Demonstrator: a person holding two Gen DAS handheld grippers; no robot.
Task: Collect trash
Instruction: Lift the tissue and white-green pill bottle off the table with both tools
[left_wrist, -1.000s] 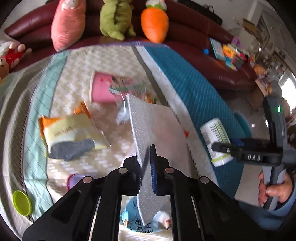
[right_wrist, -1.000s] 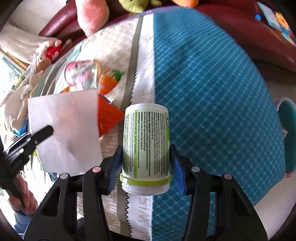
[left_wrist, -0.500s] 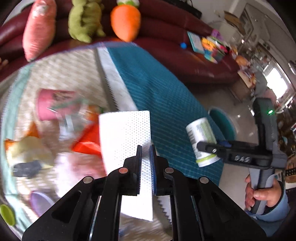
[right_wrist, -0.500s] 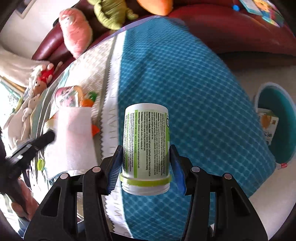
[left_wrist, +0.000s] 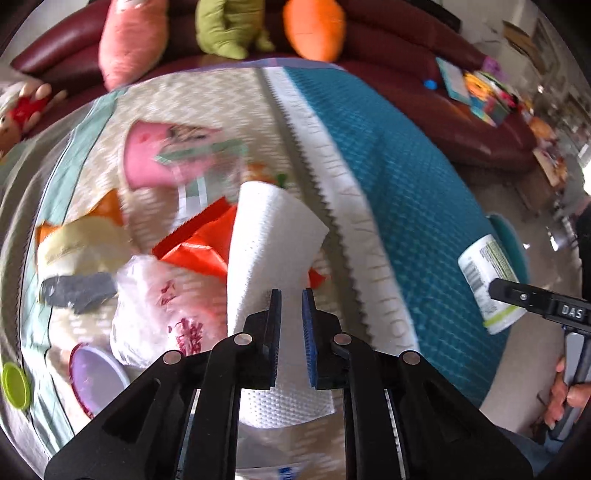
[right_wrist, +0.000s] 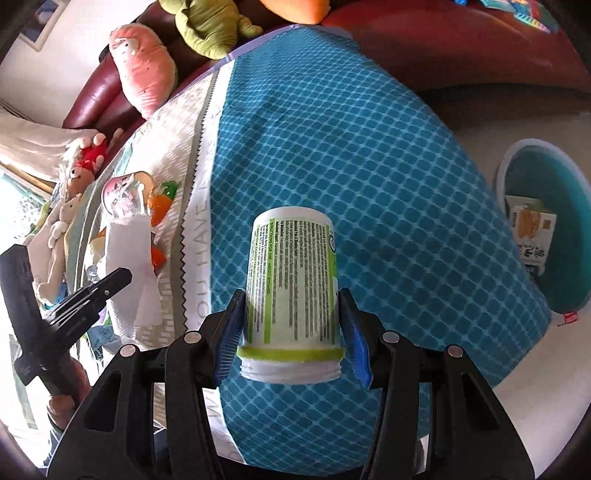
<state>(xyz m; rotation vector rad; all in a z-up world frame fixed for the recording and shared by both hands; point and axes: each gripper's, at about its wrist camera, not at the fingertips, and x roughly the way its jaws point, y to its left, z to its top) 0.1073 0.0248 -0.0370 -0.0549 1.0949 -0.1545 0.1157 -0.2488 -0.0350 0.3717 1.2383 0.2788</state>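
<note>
My left gripper (left_wrist: 291, 299) has its jaws slightly apart, with a white paper towel (left_wrist: 269, 251) hanging loosely between and in front of them over the table. My right gripper (right_wrist: 291, 295) is shut on a white bottle with a green label (right_wrist: 293, 277), held above the blue part of the cloth. The same bottle (left_wrist: 489, 280) and the right gripper (left_wrist: 502, 288) show at the right of the left wrist view. A teal trash bin (right_wrist: 569, 206) with a carton inside stands on the floor to the right. The left gripper (right_wrist: 118, 277) and towel (right_wrist: 129, 266) show at the left.
On the cloth lie a pink cup (left_wrist: 147, 158), an orange wrapper (left_wrist: 199, 240), a yellow snack bag (left_wrist: 77, 243), a white plastic bag (left_wrist: 155, 306), a purple lid (left_wrist: 94, 376) and a green lid (left_wrist: 13, 384). Plush toys (left_wrist: 129, 40) sit on the red sofa behind.
My left gripper's jaws have parted a little around the paper towel and swung back left over the trash pile. My right gripper has carried the bottle rightward, closer to the teal bin.
</note>
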